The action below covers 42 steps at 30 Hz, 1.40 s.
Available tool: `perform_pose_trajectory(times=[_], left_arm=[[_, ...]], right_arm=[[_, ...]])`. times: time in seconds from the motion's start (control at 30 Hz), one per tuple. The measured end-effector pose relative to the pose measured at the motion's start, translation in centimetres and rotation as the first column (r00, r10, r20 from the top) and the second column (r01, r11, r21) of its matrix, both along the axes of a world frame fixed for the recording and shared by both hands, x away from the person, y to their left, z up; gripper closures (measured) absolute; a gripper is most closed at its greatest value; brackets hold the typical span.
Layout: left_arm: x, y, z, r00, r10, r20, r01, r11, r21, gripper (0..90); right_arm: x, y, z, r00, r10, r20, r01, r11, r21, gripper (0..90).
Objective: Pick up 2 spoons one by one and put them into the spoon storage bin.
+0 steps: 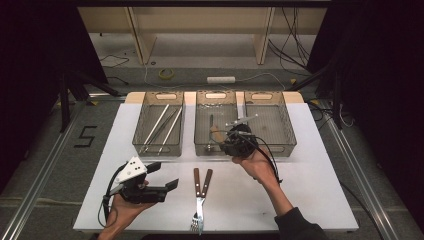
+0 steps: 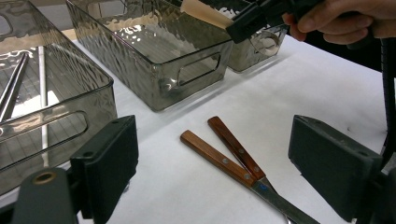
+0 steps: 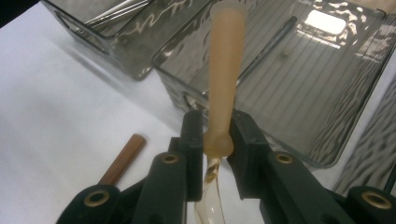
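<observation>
The work in hand looks like sorting cutlery into three smoked-plastic bins at the far side of the white table (image 1: pixel 310 185). The right gripper (image 3: pixel 217 140) has its jaws pinched on a translucent amber plastic utensil (image 3: pixel 225 74), gripped low on the handle near where it narrows toward a clear end; whether that end is a spoon bowl or something else I cannot tell. The handle juts forward over the near rim of the middle bin (image 1: pixel 216 148), so the grip seems chosen to let the piece be lowered lengthwise into that bin. In the high view, the right gripper (image 1: pixel 239 141) hangs above the bin's front right corner. The middle bin already holds a long dark utensil (image 3: pixel 266 49) lying on its ribbed floor. The left bin (image 1: pixel 159 148) holds several metal chopstick-like rods (image 1: pixel 162 127) laid lengthwise, and the right bin (image 1: pixel 287 131) looks mostly bare, though the hand hides part of it. The left gripper (image 1: pixel 167 176) rests low near the table's front edge, jaws wide apart with nothing between them, facing two wooden-handled utensils (image 2: pixel 231 154) that lie side by side, handles toward the bins, probably next in line.
</observation>
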<state>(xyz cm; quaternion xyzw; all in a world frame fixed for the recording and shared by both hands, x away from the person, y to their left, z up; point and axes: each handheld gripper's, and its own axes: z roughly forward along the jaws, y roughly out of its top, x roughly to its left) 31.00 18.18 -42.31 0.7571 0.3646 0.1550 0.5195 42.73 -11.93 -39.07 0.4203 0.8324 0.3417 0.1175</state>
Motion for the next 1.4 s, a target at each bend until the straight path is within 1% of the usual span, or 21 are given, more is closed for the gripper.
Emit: perform_pose_trajectory(times=[0.43,0.57,0.73,0.93,1.07,1.13,1.4], left_arm=[[0.0,0.0,0.0,1.0000,0.002,0.000,-0.002,1.0000,0.002,15.3],[0.0,0.0,0.0,1.0000,0.001,-0.001,-0.001,1.0000,0.005,15.3],[0.0,0.0,0.0,1.0000,0.001,0.000,-0.001,1.0000,0.003,15.3],[0.0,0.0,0.0,1.0000,-0.003,0.000,0.003,0.9999,0.009,15.3],[0.0,0.0,0.0,1.0000,-0.002,0.000,0.002,1.0000,0.003,15.3],[0.0,0.0,0.0,1.0000,-0.005,0.001,0.005,1.0000,0.008,15.3],[0.0,0.0,0.0,1.0000,-0.006,0.000,0.006,0.9999,0.008,15.3]], right_arm=[[2.7,1.3,1.0,0.9998,-0.013,0.016,0.014,1.000,-0.018,76.8],[3.6,1.7,1.1,0.9996,-0.018,0.020,0.019,0.999,-0.030,76.8],[4.9,2.1,1.0,0.9992,-0.035,0.018,0.036,0.998,-0.042,76.8],[6.5,2.1,0.7,0.9981,-0.059,0.018,0.060,0.997,-0.051,76.8],[7.2,2.1,0.6,0.9969,-0.077,0.019,0.078,0.996,-0.051,76.7],[7.6,2.0,0.5,0.9961,-0.085,0.023,0.086,0.995,-0.054,76.7],[9.0,1.9,-0.1,0.9924,-0.123,0.011,0.123,0.990,-0.062,76.7]])
